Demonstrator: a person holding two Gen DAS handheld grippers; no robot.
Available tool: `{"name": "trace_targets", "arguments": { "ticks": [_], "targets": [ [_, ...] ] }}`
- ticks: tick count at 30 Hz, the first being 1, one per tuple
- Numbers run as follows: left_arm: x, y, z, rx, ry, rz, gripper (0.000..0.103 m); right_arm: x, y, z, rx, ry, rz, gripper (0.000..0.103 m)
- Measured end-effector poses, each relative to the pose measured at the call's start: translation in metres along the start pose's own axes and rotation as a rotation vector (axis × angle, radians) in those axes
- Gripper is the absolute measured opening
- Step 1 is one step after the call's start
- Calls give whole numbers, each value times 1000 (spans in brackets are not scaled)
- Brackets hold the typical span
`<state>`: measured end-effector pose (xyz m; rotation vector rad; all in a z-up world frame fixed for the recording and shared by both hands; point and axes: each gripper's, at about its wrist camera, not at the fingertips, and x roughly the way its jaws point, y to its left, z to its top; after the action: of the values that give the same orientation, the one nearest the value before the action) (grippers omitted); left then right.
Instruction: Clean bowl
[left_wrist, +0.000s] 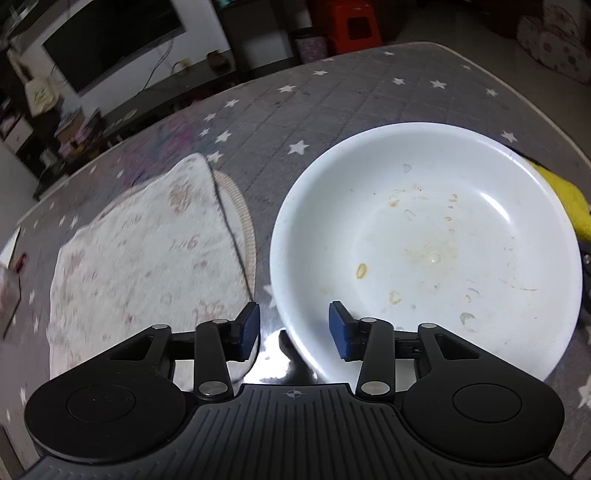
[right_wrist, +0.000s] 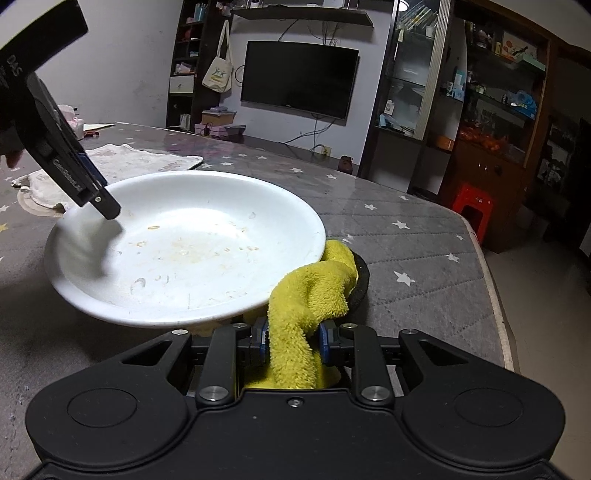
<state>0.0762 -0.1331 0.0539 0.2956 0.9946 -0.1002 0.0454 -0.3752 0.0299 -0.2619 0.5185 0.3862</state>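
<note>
White bowl (right_wrist: 184, 247), stained with dried residue, sits mid-desk (right_wrist: 406, 236). Left gripper (left_wrist: 294, 326): fingers apart, straddling its near rim. Right gripper (right_wrist: 291, 341): fingers clamped on yellow cloth (right_wrist: 314, 291) beside the bowl; wiping stage, cloth must enter the bowl.

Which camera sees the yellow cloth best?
The right wrist view. There the yellow cloth fills the middle, pinched in the right claw and draped beside the white bowl. The left wrist view shows only a yellow sliver behind the bowl's far rim.
</note>
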Motion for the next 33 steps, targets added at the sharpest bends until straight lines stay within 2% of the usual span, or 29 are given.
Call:
{"name": "trace_targets", "arguments": {
  "ticks": [12,18,33],
  "targets": [
    [-18,-5,-19,-111,33,-95,49,1,1,-1,-2,0,-14,26],
    [-22,-12,-24,-129,35,-123,46,0,2,-1,6,-3,-20,26],
    [-18,-11,-23,-84,3,-67,35,-16,10,-9,18,-1,-18,26]
  ]
}}
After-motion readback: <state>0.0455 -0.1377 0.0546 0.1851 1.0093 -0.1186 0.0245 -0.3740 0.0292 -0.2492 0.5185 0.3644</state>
